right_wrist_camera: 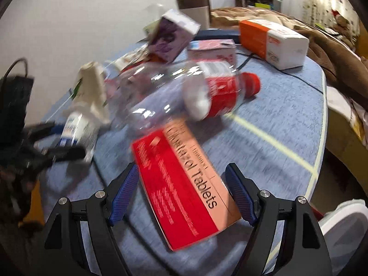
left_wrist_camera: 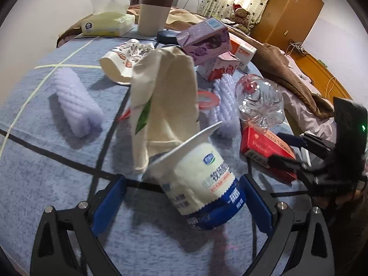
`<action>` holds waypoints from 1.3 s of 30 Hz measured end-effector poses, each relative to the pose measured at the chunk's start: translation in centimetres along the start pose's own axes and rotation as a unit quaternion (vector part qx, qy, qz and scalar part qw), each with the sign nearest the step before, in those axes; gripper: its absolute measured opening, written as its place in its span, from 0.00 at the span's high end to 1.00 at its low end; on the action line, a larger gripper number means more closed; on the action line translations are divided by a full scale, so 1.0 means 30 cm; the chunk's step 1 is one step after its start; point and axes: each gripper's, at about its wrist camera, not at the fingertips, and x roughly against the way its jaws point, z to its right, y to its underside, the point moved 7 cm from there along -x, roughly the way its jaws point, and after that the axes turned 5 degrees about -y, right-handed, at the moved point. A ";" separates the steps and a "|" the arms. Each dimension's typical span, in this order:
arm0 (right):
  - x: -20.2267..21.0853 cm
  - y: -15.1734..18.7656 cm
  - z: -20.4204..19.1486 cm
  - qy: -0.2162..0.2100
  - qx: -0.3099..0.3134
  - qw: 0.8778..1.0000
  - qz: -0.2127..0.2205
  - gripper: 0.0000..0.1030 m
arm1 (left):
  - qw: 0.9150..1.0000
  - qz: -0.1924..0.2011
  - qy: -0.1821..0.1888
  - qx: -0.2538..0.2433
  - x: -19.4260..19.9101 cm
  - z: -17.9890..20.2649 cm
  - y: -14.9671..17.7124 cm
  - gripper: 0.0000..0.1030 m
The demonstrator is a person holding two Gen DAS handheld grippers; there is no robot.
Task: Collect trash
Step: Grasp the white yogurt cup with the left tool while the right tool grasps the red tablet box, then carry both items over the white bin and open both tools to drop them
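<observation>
A white and blue yogurt cup (left_wrist_camera: 200,184) with its foil lid peeled up stands tilted on the blue tablecloth (left_wrist_camera: 46,161). My left gripper (left_wrist_camera: 182,179) is open and straddles the cup, with a gap on the left side. A red and pink tablet box (right_wrist_camera: 184,179) lies flat between the blue pads of my right gripper (right_wrist_camera: 181,168), which is open around it. A clear plastic bottle (right_wrist_camera: 195,92) with a red label and cap lies on its side just beyond the box. The right wrist view is motion-blurred.
A limp cream paper bag (left_wrist_camera: 165,96) leans behind the cup. Farther back are a purple carton (left_wrist_camera: 204,41), a pink carton (left_wrist_camera: 220,66), an orange and white box (right_wrist_camera: 273,41), a crushed paper cup (left_wrist_camera: 124,62), a rolled lilac towel (left_wrist_camera: 76,105), a tissue pack (left_wrist_camera: 105,23) and a beige canister (left_wrist_camera: 154,13). A cable (right_wrist_camera: 287,71) crosses the table.
</observation>
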 end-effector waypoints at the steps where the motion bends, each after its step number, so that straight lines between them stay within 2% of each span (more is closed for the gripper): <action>1: -0.004 0.013 -0.017 0.003 0.006 1.000 -0.005 0.23 | 1.000 0.001 -0.004 0.001 0.004 -0.012 0.001 0.03; 4: -0.017 0.040 -0.058 0.031 0.031 0.999 -0.014 0.23 | 1.000 0.004 -0.009 0.010 0.012 -0.042 0.001 0.04; 6: -0.015 0.054 -0.081 0.050 0.042 0.998 -0.017 0.23 | 1.000 0.009 -0.016 0.013 0.020 -0.067 0.003 0.08; 8: -0.002 0.071 -0.083 0.077 0.035 0.996 -0.014 0.23 | 1.000 0.010 -0.022 0.019 0.023 -0.079 0.001 0.13; 9: 0.003 0.073 -0.087 0.085 0.027 0.996 -0.010 0.23 | 0.999 0.012 -0.019 0.023 0.026 -0.081 -0.001 0.19; 16: 0.034 0.089 -0.086 0.134 -0.018 0.991 0.015 0.23 | 0.999 0.022 -0.017 0.025 0.018 -0.067 -0.025 0.25; 19: 0.038 0.076 -0.071 0.139 -0.034 0.989 0.025 0.25 | 0.999 0.020 -0.013 0.031 -0.001 -0.070 -0.029 0.32; 20: 0.034 0.080 -0.063 0.142 -0.037 0.989 0.026 0.30 | 0.999 0.024 -0.015 0.032 0.002 -0.071 -0.033 0.35; 26: 0.036 0.083 -0.043 0.139 -0.059 0.988 0.037 0.31 | 0.999 0.034 -0.008 0.034 0.014 -0.074 -0.025 0.50; 32: 0.064 0.097 -0.069 0.149 -0.065 0.985 0.055 0.34 | 0.999 0.042 -0.006 0.027 0.038 -0.078 0.003 0.51; 39: 0.104 0.138 -0.082 0.136 -0.094 0.983 0.075 0.35 | 0.999 0.047 -0.011 0.013 0.083 -0.082 0.045 0.51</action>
